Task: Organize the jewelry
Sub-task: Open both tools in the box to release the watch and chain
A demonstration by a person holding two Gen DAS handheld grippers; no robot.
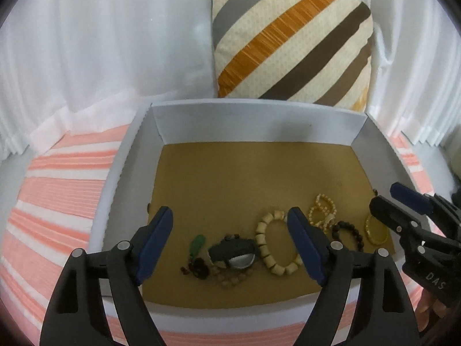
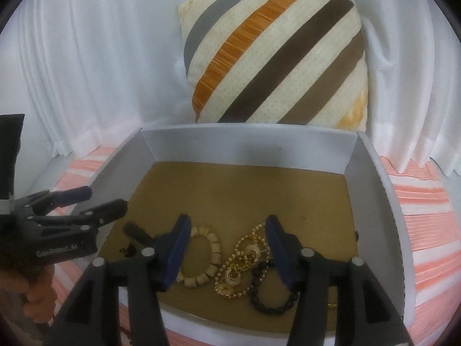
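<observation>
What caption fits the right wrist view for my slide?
Open right gripper poised above a gold chain tangle, cream bead bracelet and black bead bracelet in a white box.

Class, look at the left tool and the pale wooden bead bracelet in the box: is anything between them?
Nothing visible blocks it. The left tool stands open above the box, and the pale wooden bead bracelet lies uncovered on the brown floor, touching a dark watch on its left.

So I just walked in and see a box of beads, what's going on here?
A person holds a gripper in each hand over a white box of jewelry. The left gripper stands open above the watch and pale bead bracelet; the right gripper is open above the gold chain. Nothing is held.
</observation>
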